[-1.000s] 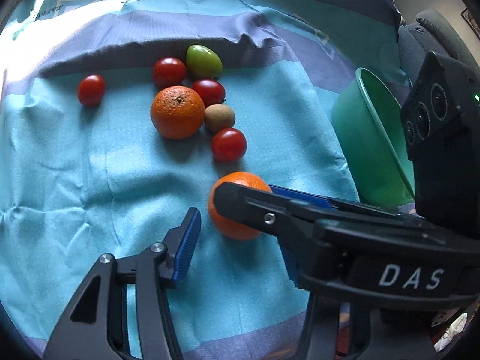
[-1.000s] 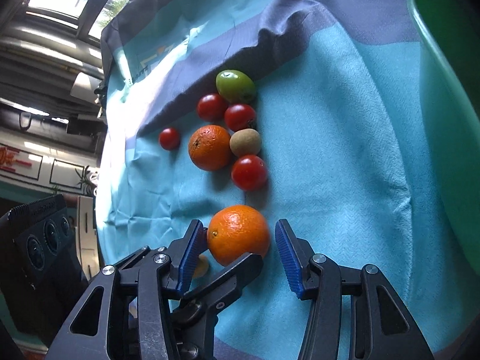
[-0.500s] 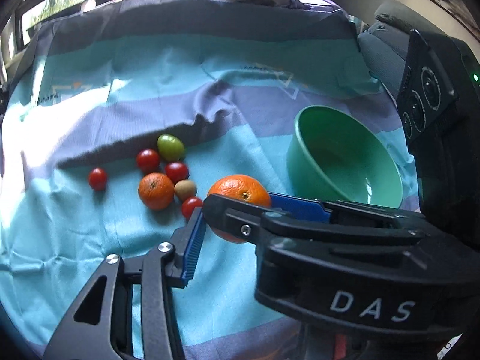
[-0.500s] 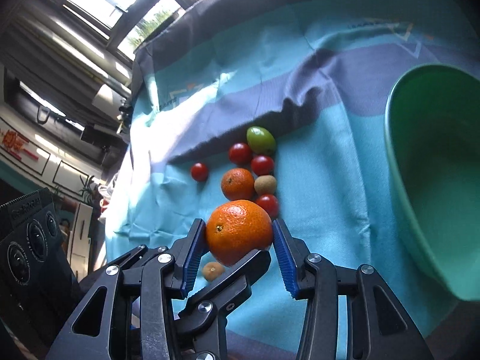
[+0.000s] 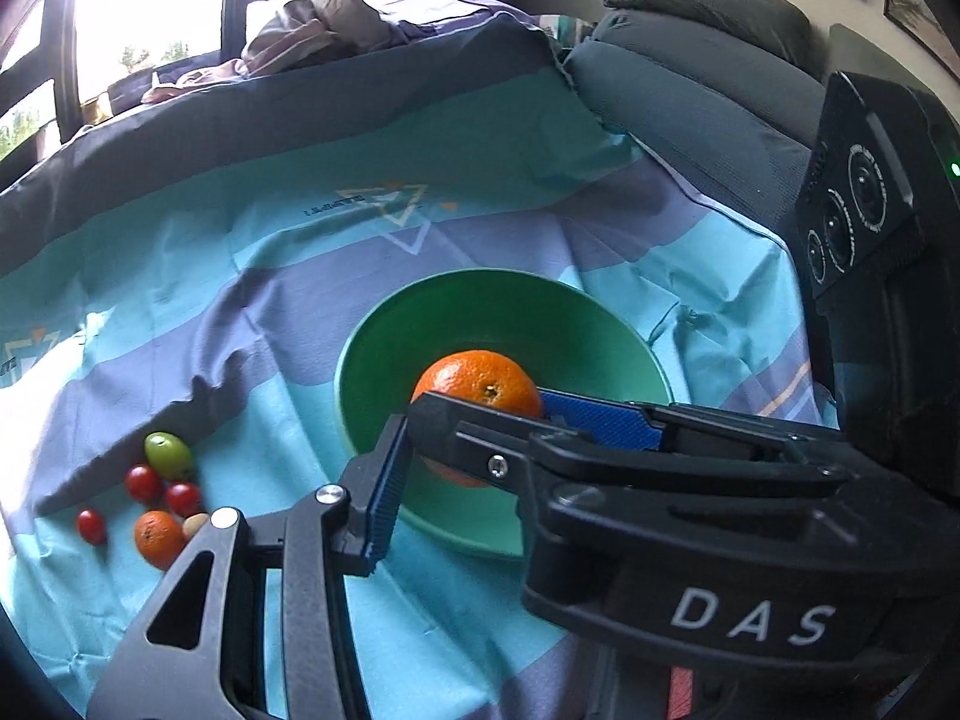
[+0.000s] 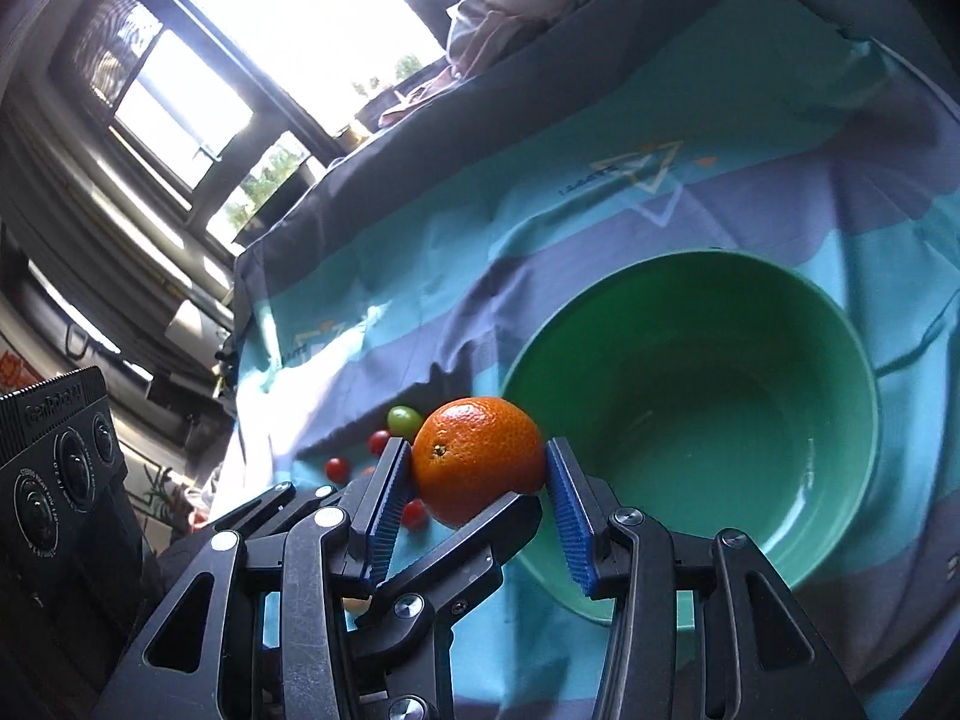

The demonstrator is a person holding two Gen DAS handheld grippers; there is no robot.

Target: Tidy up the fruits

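My right gripper [image 6: 480,468] is shut on an orange [image 6: 479,457] and holds it in the air at the left rim of the green bowl [image 6: 780,372]. In the left wrist view the same orange [image 5: 480,387] hangs over the green bowl [image 5: 384,354], with the right gripper's fingers [image 5: 600,417] crossing in front. Only one finger of my left gripper [image 5: 384,492] shows clearly; its jaws stand apart with nothing between them. On the cloth at the left lie a second orange [image 5: 157,537], a green fruit [image 5: 165,455], three red tomatoes [image 5: 143,482] and a kiwi [image 5: 195,525].
The blue and purple striped cloth [image 5: 210,276] covers the table. A grey chair back [image 5: 690,96] stands behind the far right edge. A heap of clothes [image 5: 312,24] lies by the window at the back.
The right gripper has closed on the orange, lifted it off the cloth and carried it right and up to the bowl. Both cameras have risen and pulled back.
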